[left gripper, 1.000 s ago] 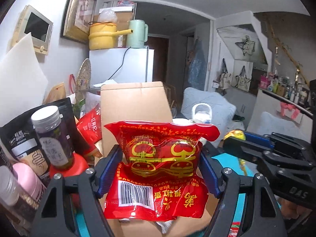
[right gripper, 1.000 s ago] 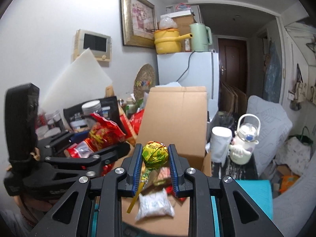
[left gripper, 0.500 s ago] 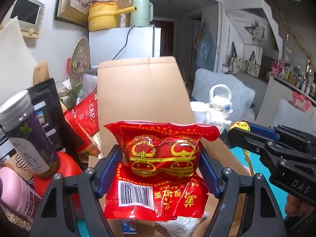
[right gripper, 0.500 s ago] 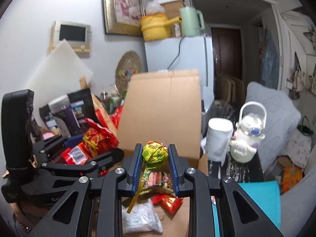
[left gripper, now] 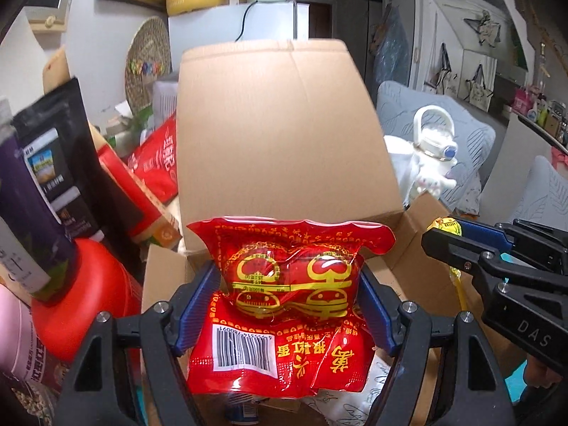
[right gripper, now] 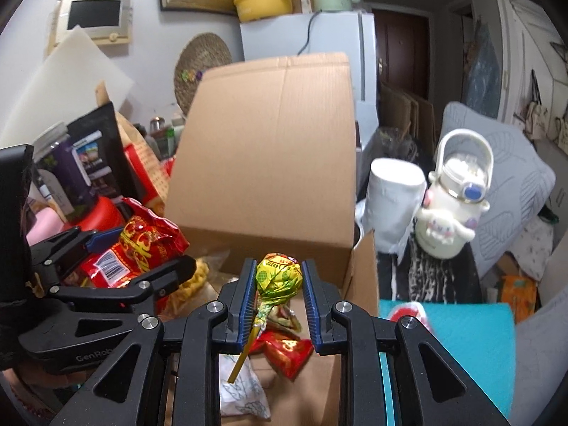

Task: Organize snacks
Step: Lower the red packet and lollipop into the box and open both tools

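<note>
My left gripper is shut on a red snack packet with gold print and a barcode, held over the open cardboard box. My right gripper is shut on a lollipop in a yellow-green wrapper, its yellow stick hanging down over the same box. Inside the box lie a white packet, a small red packet and yellow snacks. The left gripper with its red packet shows at left in the right wrist view; the right gripper with the lollipop shows at right in the left wrist view.
Left of the box stand a red container, a purple-labelled bottle, black pouches and red bags. Right of it stand a white cartoon kettle and a white roll. A teal mat lies at right.
Both grippers have moved forward and down toward the open box, which now looms larger. Both still hold their items.
</note>
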The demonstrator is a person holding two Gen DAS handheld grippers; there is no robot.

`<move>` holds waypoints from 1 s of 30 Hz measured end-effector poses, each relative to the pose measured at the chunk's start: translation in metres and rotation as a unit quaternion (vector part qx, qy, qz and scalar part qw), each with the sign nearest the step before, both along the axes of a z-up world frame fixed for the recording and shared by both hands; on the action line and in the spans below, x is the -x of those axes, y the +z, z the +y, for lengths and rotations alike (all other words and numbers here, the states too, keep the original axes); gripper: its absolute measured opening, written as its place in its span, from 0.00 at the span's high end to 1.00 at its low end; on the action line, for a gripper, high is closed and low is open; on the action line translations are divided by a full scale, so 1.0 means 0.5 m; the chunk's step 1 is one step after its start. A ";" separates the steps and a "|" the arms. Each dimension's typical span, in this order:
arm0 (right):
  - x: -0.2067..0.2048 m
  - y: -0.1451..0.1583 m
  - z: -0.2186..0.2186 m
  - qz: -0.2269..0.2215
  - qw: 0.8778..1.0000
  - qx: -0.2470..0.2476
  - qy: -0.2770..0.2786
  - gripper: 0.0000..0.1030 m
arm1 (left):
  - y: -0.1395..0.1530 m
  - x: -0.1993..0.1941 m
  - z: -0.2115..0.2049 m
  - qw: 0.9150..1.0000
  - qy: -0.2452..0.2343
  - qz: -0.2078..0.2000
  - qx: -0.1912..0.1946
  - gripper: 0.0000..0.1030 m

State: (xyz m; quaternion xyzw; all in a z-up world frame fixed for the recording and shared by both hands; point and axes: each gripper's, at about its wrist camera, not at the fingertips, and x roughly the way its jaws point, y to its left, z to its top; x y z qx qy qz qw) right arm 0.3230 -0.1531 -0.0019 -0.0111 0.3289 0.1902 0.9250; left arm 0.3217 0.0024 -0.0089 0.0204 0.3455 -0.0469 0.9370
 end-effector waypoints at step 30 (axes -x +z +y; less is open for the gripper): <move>-0.027 -0.036 0.000 0.050 0.998 0.028 -0.032 0.63 | -0.036 -0.016 -0.018 0.996 0.018 0.074 -0.047 0.24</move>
